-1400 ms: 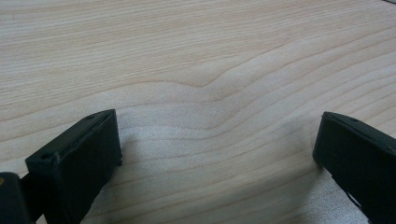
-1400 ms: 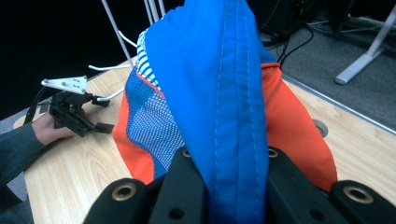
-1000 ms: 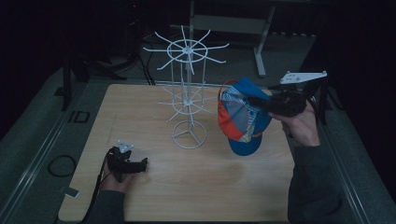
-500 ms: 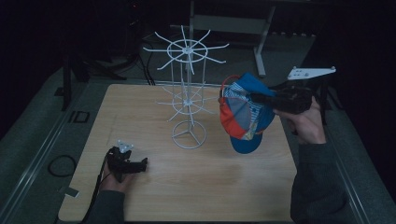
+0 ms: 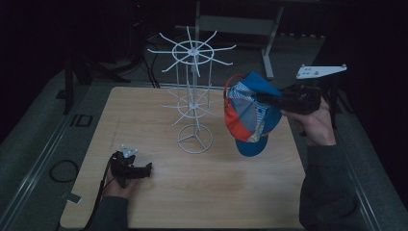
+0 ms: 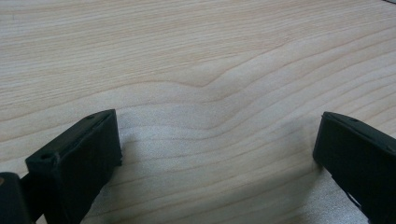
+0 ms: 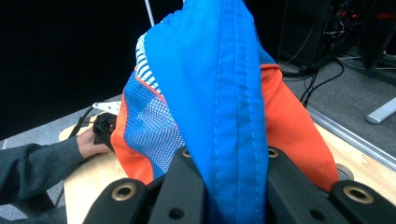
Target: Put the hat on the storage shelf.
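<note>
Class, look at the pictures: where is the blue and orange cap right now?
In the high view the cap hangs above the table's right side, clamped in the right gripper, just right of the white wire rack.

We count one blue-and-orange cap [image 5: 250, 113], one white wire rack [image 5: 192, 98] left of it, two grippers, one wooden table [image 5: 216, 192].
</note>
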`<state>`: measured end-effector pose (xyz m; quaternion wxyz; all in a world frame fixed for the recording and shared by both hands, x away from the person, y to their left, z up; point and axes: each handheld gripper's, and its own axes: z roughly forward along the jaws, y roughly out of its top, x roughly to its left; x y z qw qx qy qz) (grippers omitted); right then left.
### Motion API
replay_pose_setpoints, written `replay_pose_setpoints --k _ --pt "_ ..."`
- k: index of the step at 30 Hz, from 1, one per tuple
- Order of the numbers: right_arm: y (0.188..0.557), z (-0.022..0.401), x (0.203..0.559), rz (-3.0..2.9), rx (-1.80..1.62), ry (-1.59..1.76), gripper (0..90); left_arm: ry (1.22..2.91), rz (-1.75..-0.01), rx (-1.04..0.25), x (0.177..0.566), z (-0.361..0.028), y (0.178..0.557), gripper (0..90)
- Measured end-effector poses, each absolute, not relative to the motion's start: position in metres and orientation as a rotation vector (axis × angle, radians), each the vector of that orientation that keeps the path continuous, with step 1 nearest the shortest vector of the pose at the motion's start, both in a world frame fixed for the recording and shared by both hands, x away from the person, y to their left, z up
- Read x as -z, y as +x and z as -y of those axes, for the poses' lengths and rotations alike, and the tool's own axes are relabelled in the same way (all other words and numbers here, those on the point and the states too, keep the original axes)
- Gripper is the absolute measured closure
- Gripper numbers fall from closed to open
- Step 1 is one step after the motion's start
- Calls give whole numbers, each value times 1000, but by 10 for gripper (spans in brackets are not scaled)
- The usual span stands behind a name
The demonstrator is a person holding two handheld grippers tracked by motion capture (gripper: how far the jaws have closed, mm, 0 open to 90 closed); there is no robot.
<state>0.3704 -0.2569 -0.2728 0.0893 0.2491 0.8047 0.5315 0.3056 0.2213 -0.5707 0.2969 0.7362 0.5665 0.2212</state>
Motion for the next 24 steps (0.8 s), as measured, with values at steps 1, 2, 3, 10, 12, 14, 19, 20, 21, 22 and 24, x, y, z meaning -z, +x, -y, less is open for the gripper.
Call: replay_pose_setpoints --k 1,2,3,10,12,14,19,20,21,22,24 --pt "370 257 272 -2394 -1580 739 875 1957 -1506 -588 571 -221 306 9" --pt "370 256 271 -2394 -1580 737 874 1957 -1506 -588 571 -221 306 9" --pt "370 256 271 -2393 -1581 734 874 1957 -1506 -588 571 -221 306 9" --pt "370 257 266 -2378 -1599 726 874 1957 -1506 -588 571 -221 306 9" --pt "370 258 264 -2375 -1599 724 874 1957 -1506 -588 571 -221 306 9" --pt "369 258 264 -2372 -1602 725 874 1957 -1506 -588 571 -221 306 9" --pt "367 259 257 -2360 -1607 716 874 1957 -1506 -588 571 -221 306 9" --pt "367 260 256 -2357 -1609 711 874 1957 -1506 -588 571 -221 306 9" --pt "366 260 254 -2353 -1611 708 874 1957 -1506 -588 571 -221 306 9" --pt "366 260 253 -2352 -1613 707 874 1957 -1506 -588 571 -221 306 9" --pt "366 260 251 -2348 -1614 703 874 1957 -1506 -588 571 -221 306 9"
